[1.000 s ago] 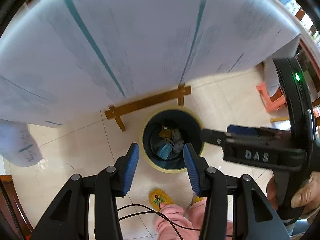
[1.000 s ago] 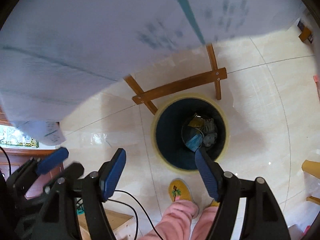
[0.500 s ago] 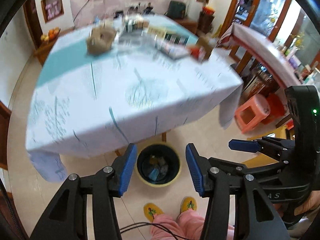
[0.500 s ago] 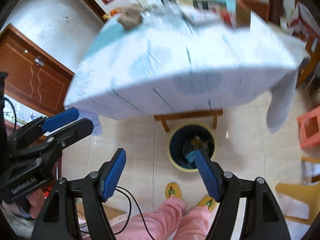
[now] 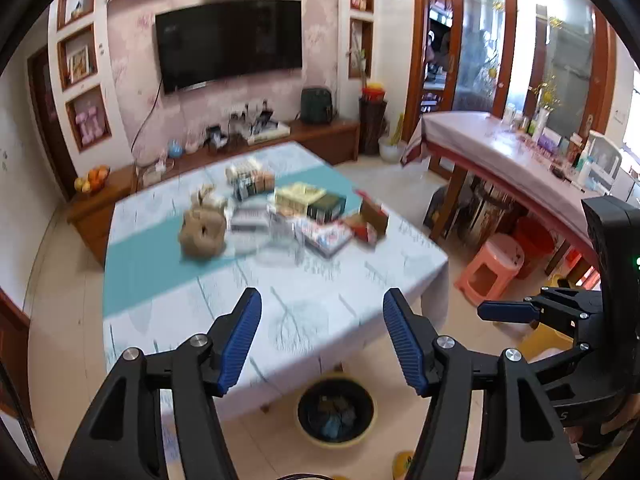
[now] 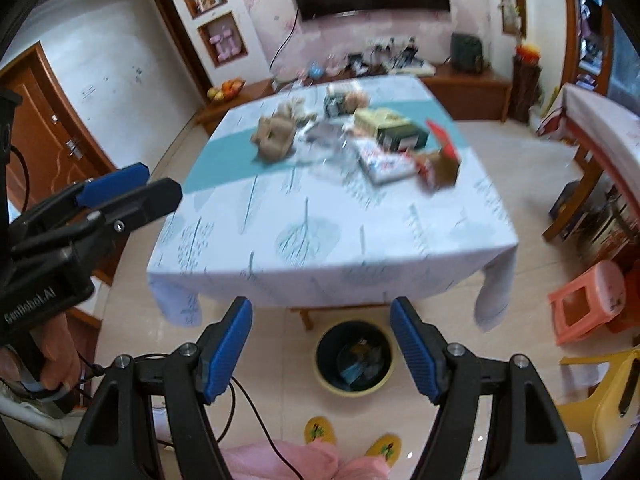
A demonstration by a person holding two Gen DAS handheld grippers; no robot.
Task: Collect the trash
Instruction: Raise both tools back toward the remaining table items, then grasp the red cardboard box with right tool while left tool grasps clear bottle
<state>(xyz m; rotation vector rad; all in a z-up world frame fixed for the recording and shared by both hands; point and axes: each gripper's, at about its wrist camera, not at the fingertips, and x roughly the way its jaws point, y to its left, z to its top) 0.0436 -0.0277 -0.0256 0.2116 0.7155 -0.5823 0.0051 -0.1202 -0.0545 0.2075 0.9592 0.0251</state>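
Blurry tabletop [image 5: 280, 292] holds mid-table trash; left gripper [image 5: 322, 340], jaws just opening, and right gripper [image 6: 322, 344] gape empty. Reach slowly for the crumpled brown paper [image 5: 202, 232].

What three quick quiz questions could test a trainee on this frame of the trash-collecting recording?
1. True or false: the left gripper holds a piece of trash.
2. Where does the trash bin stand? A) on the table B) on the floor at the table's near edge C) beside the pink stool
3. Fill in: the bin's inside is ____ .

Key: 1 false, both it and the right gripper are open and empty; 2 B; 3 partly filled with trash.
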